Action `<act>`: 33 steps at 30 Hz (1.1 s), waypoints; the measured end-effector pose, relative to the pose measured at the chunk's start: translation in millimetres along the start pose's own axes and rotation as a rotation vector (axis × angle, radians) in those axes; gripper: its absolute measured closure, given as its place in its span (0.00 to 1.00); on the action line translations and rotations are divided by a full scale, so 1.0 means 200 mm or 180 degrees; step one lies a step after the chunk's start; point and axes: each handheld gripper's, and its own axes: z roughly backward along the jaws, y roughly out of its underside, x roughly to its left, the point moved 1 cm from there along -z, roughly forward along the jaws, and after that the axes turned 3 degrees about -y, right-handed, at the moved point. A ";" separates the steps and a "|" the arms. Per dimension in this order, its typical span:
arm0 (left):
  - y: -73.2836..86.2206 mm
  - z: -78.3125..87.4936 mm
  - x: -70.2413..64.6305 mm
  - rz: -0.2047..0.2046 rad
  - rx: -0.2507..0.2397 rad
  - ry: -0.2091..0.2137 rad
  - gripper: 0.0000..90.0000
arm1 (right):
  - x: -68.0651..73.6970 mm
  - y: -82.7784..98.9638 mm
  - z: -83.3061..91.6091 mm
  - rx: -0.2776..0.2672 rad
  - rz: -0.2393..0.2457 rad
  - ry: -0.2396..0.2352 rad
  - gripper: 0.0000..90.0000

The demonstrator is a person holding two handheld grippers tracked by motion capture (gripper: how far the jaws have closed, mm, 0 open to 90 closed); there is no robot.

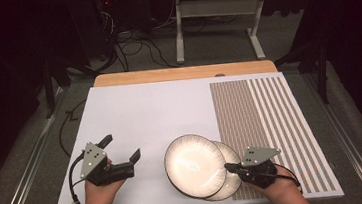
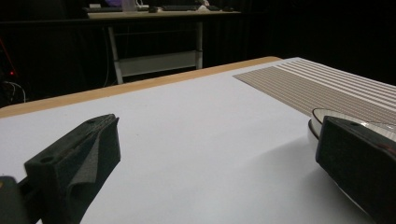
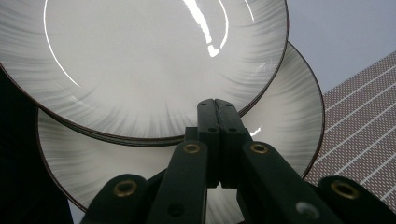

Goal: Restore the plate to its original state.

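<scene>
Two white plates with dark rims lie overlapped at the front of the white tabletop (image 1: 144, 110). The upper plate (image 1: 195, 165) (image 3: 140, 60) rests partly on the lower plate (image 1: 227, 150) (image 3: 289, 107). My right gripper (image 1: 227, 167) (image 3: 217, 105) is shut, jaws pressed together, tips above the lower plate right at the upper plate's rim, nothing visibly between them. My left gripper (image 1: 120, 147) (image 2: 217, 135) sits open to the left of the plates, low over the table, holding nothing. In the left gripper view the upper plate's rim (image 2: 327, 114) peeks past its right jaw.
A brown and white striped mat (image 1: 260, 114) covers the right part of the tabletop, under the lower plate's right edge. A wooden strip (image 1: 181, 73) runs along the far edge. Beyond it, cables and a desk frame (image 1: 216, 23) stand on the floor.
</scene>
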 end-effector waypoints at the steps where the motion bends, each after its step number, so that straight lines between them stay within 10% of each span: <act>1: 0.00 0.00 0.00 -0.0017 0.0007 -0.0009 0.01 | 0.00 0.00 0.00 -0.0004 -0.0009 -0.0002 1.00; 33: -0.01 0.00 -0.03 -0.0067 0.0000 0.0052 0.01 | -0.01 0.00 0.01 -0.0035 -0.0020 0.0013 1.00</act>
